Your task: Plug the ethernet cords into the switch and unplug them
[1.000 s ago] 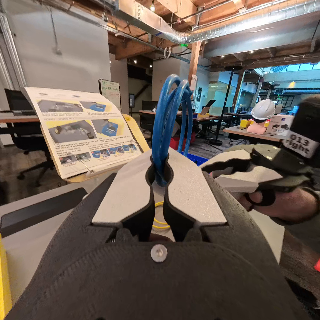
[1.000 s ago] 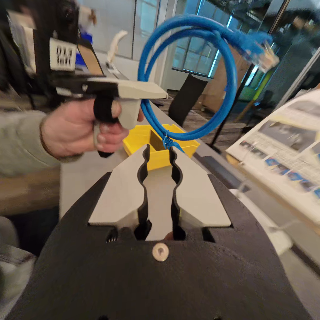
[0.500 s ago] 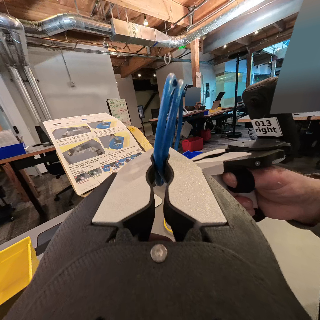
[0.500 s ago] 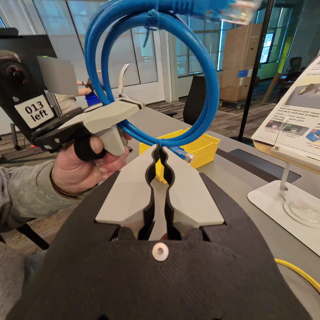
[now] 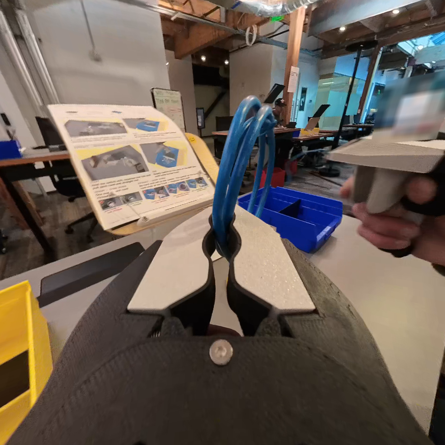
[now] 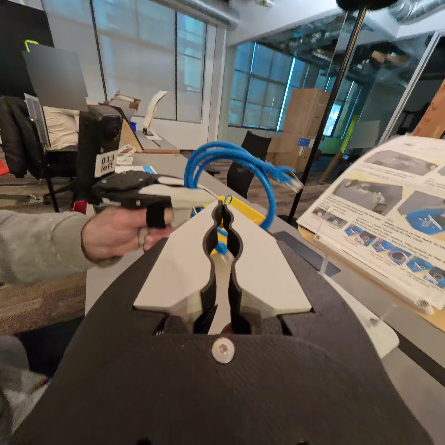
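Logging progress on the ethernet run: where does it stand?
Early. Done: the coiled blue cord is picked up, clamped in the left tool and held above the table. In hand: the right tool, nearly closed and holding nothing, sits close to the coil, whose plug hangs free. Left: all plugging and unplugging; no switch is in view.

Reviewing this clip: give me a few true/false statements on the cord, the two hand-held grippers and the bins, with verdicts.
1. The left hand-held gripper is clamped on the coiled blue ethernet cord. True.
2. The right hand-held gripper grips a yellow cable. False: its jaws are nearly shut on a thin blue tie.
3. The blue bin holds the coiled cord. False: the cord is held in the air.
4. A yellow bin sits on the table. True.
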Demonstrator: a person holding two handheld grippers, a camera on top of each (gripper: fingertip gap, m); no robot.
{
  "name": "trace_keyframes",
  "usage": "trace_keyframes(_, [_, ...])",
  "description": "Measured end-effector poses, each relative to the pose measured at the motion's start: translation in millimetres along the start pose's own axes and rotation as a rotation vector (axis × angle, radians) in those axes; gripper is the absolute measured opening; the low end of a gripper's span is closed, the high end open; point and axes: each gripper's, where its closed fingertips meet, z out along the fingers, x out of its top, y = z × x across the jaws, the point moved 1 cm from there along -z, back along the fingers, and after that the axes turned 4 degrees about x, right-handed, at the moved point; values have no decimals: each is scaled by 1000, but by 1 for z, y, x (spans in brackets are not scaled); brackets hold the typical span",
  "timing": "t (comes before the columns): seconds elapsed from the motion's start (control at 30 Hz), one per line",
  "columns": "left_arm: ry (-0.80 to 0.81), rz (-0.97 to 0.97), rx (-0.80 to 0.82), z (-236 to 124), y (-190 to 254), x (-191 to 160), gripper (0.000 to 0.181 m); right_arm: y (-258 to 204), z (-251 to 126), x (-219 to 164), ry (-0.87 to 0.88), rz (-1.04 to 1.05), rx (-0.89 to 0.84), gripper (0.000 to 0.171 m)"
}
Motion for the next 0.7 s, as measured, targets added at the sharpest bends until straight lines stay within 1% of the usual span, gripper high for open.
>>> trace_keyframes(0.03, [-7,-19,12,0,-9,-2,5,6,-7,-8,-45,8,15,0])
trace_keyframes(0.07, [-20,-38,9,0,-16,-4,5,11,-14,-23,-128,21,53,0])
trace_keyframes(0.17, [-34,-111,-4,-1,-31,-5,5,49,-47,-64,-292,18,-15,0])
trace_keyframes(0.2, [-43,-123,-20,1,-32,-7,5,56,-56,-80,-350,52,-5,0])
trace_keyframes(0.3, [-67,-137,-40,5,-28,-16,5,82,-74,-124,-444,165,-50,0])
trace_keyframes(0.43, [-101,-131,-68,8,-19,-26,5,98,-106,-193,-731,172,-93,2])
trace_keyframes(0.5, [-112,-149,-85,9,-17,-28,5,101,-123,-217,-838,173,-98,12])
trace_keyframes(0.57, [-125,-176,-103,11,-15,-32,5,91,-131,-235,-899,211,-41,23])
trace_keyframes(0.6, [-134,-183,-108,12,-14,-35,5,85,-137,-246,-958,221,-18,28])
trace_keyframes(0.63, [-140,-188,-112,13,-13,-37,5,82,-143,-255,-1017,223,-8,45])
trace_keyframes(0.67, [-147,-195,-117,14,-12,-40,5,81,-146,-262,-1054,213,-11,55])
trace_keyframes(0.7, [-156,-206,-125,15,-10,-42,5,83,-148,-264,-1067,199,-21,54])
